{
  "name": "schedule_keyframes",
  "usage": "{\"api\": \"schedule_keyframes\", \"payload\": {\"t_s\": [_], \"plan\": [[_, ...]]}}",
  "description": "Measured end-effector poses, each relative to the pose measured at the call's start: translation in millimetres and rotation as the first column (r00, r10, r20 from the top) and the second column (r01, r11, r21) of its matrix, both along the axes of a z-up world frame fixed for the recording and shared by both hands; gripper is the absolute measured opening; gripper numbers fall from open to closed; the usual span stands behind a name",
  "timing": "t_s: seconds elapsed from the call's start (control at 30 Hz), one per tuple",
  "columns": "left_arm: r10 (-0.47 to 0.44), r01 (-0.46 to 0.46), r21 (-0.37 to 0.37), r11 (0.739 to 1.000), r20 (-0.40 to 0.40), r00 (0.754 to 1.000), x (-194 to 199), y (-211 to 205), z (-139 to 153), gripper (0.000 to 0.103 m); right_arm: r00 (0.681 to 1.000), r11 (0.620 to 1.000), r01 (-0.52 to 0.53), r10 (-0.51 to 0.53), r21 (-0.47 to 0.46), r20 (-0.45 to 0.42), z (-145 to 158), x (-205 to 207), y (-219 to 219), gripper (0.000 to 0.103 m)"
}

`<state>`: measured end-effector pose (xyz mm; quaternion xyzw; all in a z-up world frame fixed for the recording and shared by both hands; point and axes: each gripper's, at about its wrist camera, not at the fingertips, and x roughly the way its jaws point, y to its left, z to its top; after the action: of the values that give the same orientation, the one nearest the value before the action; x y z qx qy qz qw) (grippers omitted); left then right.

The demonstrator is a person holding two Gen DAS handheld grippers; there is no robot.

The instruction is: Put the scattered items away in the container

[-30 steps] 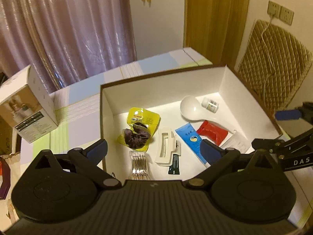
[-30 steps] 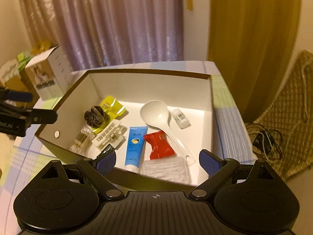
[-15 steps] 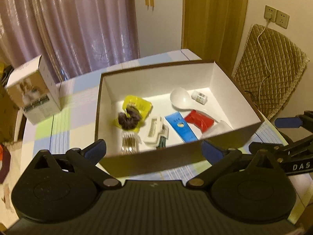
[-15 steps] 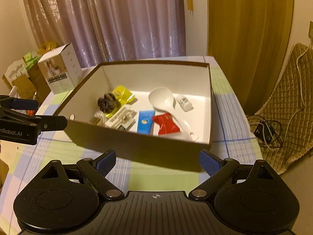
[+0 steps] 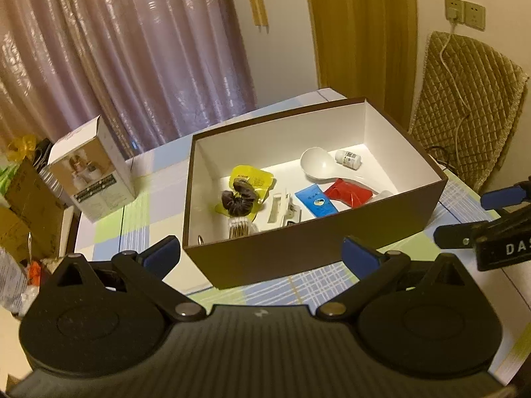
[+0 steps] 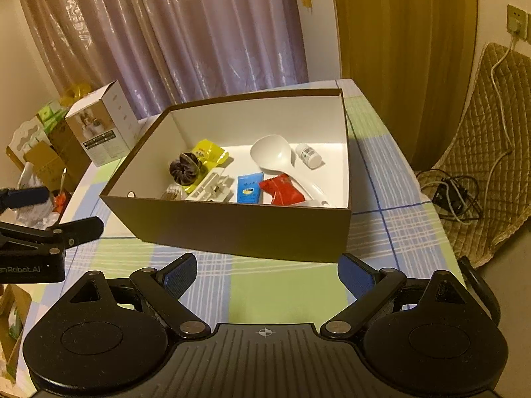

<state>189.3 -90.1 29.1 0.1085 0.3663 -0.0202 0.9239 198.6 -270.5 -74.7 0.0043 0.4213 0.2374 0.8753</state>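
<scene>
Pale purple curtains [image 6: 186,33] hang behind a tabletop [image 6: 272,285] covered in a checked cloth of green, blue and white. At the middle of my right view sits the brown box [image 6: 239,229], white inside, open at the top. A printed carton [image 6: 106,126] stands on the tabletop at 10 o'clock from the box, well apart from it. A quilted pad [image 6: 491,152] leans at 3 o'clock beyond the table edge.

My left hand-held gripper [image 5: 262,255] and my right hand-held gripper [image 6: 267,275] both hover near the box's front wall, fingers spread wide apart, holding nothing.

Everything I can see of the clutter lies on the box floor. The white spoon [image 6: 275,159] sits toward 1 o'clock, its handle running to the front right corner. A white hair clip [image 6: 212,187] lies at 7 o'clock, a yellow packet [image 6: 210,152] at 10 o'clock with a dark scrunchie [image 6: 184,169] resting on it. A blue tube [image 6: 249,188] and a red sachet [image 6: 282,190] lie side by side at 6 o'clock. A small white bottle [image 6: 308,155] lies just beside the spoon bowl.
</scene>
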Motion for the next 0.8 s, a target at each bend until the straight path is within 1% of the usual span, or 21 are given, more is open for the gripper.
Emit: {"api": "schedule_keyframes", "payload": {"t_s": [0.17, 0.23, 0.33, 0.5, 0.8], "plan": [[0.041, -0.048, -0.097, 0.994, -0.072, 0.997, -5, 4, -3, 0.102, 1.000, 1.000, 0.003, -0.003, -0.001, -0.005, 0, -10, -7, 0.097], [0.061, -0.072, -0.114, 0.991, -0.099, 0.993, -8, 5, -4, 0.102, 1.000, 1.000, 0.002, -0.002, -0.003, -0.007, -1, -13, -9, 0.097], [0.070, -0.086, -0.116, 0.990, -0.138, 0.988, -11, 4, -7, 0.102, 1.000, 1.000, -0.002, 0.002, -0.017, -0.004, -1, -18, -10, 0.097], [0.080, -0.099, -0.108, 0.989, -0.168, 0.983, -20, 1, -11, 0.102, 1.000, 0.999, -0.012, 0.013, -0.047, 0.011, 0, -26, -7, 0.097], [0.072, -0.093, -0.111, 0.989, -0.183, 0.980, -33, -2, -10, 0.102, 1.000, 0.998, -0.029, 0.029, -0.063, -0.002, -3, -33, -3, 0.097]]}}
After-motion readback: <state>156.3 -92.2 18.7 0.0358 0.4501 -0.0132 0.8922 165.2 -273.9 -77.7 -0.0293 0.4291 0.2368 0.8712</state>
